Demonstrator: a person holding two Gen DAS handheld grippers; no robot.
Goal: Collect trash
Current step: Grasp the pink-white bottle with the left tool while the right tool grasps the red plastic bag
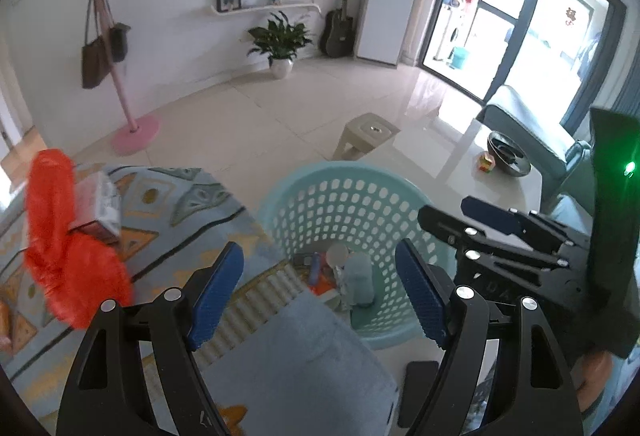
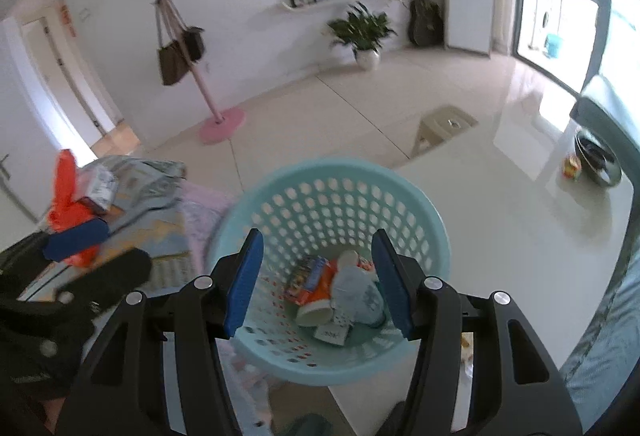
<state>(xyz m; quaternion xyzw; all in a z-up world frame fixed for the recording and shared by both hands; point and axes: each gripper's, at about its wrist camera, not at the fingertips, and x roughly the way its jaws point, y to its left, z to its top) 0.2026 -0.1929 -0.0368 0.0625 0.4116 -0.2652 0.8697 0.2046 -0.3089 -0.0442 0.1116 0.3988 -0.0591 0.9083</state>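
**Two claws above a trash basket, both empty**

The left claw (image 1: 320, 292) stands spread wide, its blue pads (image 1: 216, 292) clear of everything; nothing lies between them. The right claw (image 2: 318, 284) is spread to a moderate gap, also with nothing between its pads (image 2: 244, 284). In the left wrist view the right claw (image 1: 452, 216) shows at the right, over the far side of the basket.

The pale turquoise perforated basket (image 2: 332, 196) stands on the floor, just beside the corner of a white surface (image 2: 500, 236). Both claws point down into its mouth. On its bottom lies collected trash: a colourful snack packet (image 2: 310, 276), a paper cup (image 2: 314, 314) on its side, a crumpled pale wrapper (image 2: 356, 296) and a small white card (image 2: 332, 334), all touching or overlapping one another. In the right wrist view this heap sits between the claw's fingers but well below them.

An orange plastic bag (image 1: 56, 232) and a small carton (image 1: 98, 208) touching it lie on a patterned blanket (image 1: 168, 204), to the left of the basket and apart from the left claw. Near the far edge of the surface stand a dark bowl (image 1: 508, 152) and, just beside it, a small coloured box (image 1: 486, 162).
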